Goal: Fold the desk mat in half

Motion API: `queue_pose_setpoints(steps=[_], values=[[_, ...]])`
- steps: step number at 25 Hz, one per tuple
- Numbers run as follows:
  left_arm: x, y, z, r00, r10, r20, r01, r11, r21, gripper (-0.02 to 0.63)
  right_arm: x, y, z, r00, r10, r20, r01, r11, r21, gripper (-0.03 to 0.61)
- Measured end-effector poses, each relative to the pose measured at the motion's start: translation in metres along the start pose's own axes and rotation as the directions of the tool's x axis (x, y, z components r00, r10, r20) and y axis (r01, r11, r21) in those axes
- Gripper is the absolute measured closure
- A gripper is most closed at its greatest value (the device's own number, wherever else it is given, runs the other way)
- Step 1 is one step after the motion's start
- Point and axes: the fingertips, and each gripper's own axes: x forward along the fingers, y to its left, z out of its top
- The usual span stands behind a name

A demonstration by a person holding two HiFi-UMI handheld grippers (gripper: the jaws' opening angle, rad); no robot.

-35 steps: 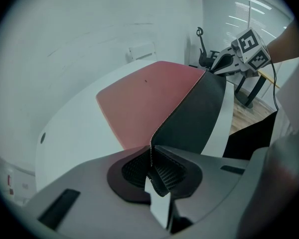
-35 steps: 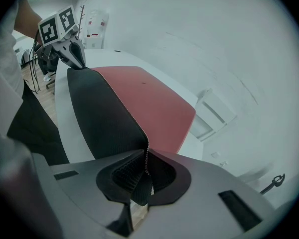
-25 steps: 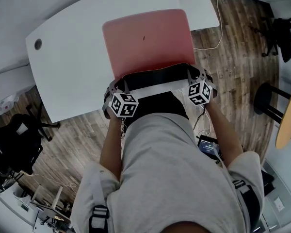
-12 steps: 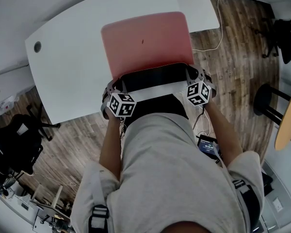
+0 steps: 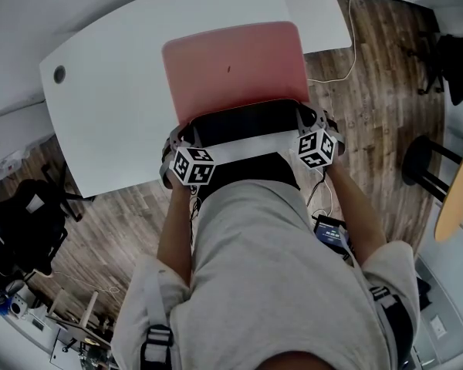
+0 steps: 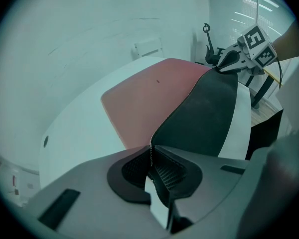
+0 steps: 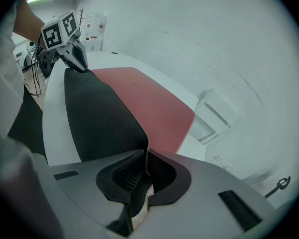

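Observation:
A desk mat, red [image 5: 235,68] on top and black [image 5: 247,120] underneath, lies on the white desk [image 5: 116,91]. Its near edge is lifted off the desk and shows the black underside. My left gripper [image 5: 187,139] is shut on the mat's near left corner [image 6: 151,142]. My right gripper [image 5: 307,122] is shut on the near right corner [image 7: 147,151]. In the left gripper view the red face [image 6: 144,101] stretches away toward the wall, and the right gripper [image 6: 224,66] shows at the far end of the raised edge. The right gripper view mirrors this, with the left gripper [image 7: 77,59] beyond the black fold [image 7: 99,118].
The white desk has a cable hole [image 5: 60,72] at its left end. A second white surface [image 5: 316,10] adjoins it at the back right. A white cable [image 5: 347,52] runs over the wood floor, a black stool [image 5: 420,156] stands to the right, and a dark chair [image 5: 19,226] stands to the left.
Both grippers keep their hold on the mat's near corners; the raised black edge looks a little higher and farther over the red face than a second ago.

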Motion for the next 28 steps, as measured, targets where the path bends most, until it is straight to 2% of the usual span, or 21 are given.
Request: queue_pose_setpoints(steps=[28], values=[[0.013, 0.022, 0.019, 1.000, -0.004, -0.010, 0.004, 1.000, 0.017, 0.586, 0.016, -0.023, 0.017, 1.000, -0.005, -0.010, 0.005, 1.000, 0.002, 0.526]])
